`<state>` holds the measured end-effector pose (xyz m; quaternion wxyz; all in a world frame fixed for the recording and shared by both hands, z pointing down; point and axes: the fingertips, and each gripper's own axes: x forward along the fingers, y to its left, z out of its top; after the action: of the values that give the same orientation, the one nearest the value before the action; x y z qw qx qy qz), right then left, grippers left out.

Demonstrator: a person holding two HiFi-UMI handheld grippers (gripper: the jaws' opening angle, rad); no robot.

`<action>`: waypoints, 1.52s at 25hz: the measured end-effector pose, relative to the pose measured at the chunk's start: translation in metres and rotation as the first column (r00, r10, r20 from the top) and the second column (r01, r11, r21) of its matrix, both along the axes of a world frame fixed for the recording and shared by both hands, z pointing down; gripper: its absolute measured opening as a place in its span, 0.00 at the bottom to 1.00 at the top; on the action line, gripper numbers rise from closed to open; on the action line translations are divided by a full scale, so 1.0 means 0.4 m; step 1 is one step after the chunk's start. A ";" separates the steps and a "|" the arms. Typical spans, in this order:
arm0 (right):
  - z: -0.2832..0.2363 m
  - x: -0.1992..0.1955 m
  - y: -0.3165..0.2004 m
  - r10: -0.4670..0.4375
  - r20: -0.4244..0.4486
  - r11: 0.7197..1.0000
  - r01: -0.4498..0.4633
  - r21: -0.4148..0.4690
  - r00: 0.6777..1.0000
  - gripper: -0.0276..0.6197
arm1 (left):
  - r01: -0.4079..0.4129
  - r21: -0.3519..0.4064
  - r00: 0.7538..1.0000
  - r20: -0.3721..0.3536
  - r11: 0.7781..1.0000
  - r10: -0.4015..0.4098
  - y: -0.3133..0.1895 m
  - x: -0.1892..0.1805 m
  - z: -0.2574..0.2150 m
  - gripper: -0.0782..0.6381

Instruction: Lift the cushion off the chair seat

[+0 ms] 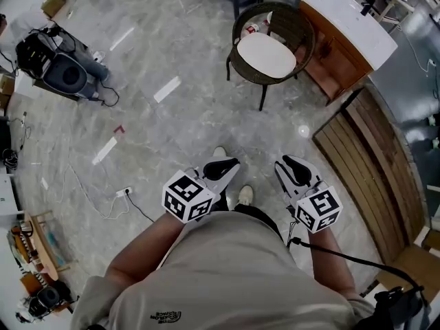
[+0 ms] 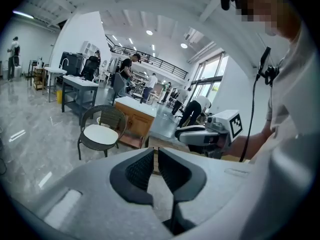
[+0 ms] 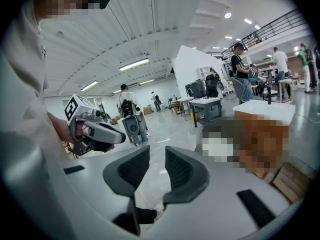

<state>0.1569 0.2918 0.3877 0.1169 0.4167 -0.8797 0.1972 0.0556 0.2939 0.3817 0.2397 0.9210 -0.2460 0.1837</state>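
From the head view, the chair (image 1: 302, 33) stands ahead on a glossy, grey marbled floor (image 1: 185, 115): a round tub of dark woven wicker on thin dark legs. The cushion (image 1: 266, 55) lies flat in its seat, a smooth off-white pad with rounded corners. Just beside the chair is a brown wooden cabinet (image 1: 330, 57) with a flat white top, and nearer the person a platform of long wooden slats (image 1: 361, 163). Both grippers are held close to the body, well apart from the chair. The left gripper (image 1: 223, 167) and the right gripper (image 1: 295, 169) each have a pale moulded shell, black jaw pads and a cube of square black-and-white markers. In the left gripper view, the left gripper (image 2: 156, 151) shows ribbed black pads set in matt grey plastic. Its jaws are together, with only a thin slit at the tips and nothing held in them. Beyond them the chair (image 2: 112, 119) shows its curved wicker back, with the cushion (image 2: 100, 134) pale and oval on the seat. The right gripper (image 2: 200, 136) is off to the side. In the right gripper view, the right gripper (image 3: 157, 151) has the same ribbed pads, but its jaws stand a little apart, with only floor between them. The left gripper (image 3: 107, 134) is beside it, and the cushion cannot be made out here.
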 end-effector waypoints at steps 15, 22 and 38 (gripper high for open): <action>-0.012 -0.049 -0.424 0.116 -0.054 0.993 -0.118 -0.029 0.992 0.21 | -0.130 -0.044 0.991 -0.012 0.991 0.130 -0.472 -0.026 0.078 0.20; 0.017 -0.115 -0.609 0.161 0.007 0.985 -0.160 -0.069 0.987 0.21 | -0.146 -0.162 0.989 -0.043 0.976 0.141 -0.653 -0.073 0.196 0.20; 0.134 0.013 -0.976 0.026 0.020 0.986 -0.022 -0.164 0.999 0.20 | 0.127 -0.616 0.920 -0.219 0.778 -0.324 -1.044 0.066 0.529 0.27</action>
<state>0.1620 -0.0987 0.4415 0.1387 0.4141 -0.8567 0.2746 0.0822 -0.1238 0.5933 0.5701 0.7808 -0.2453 0.0721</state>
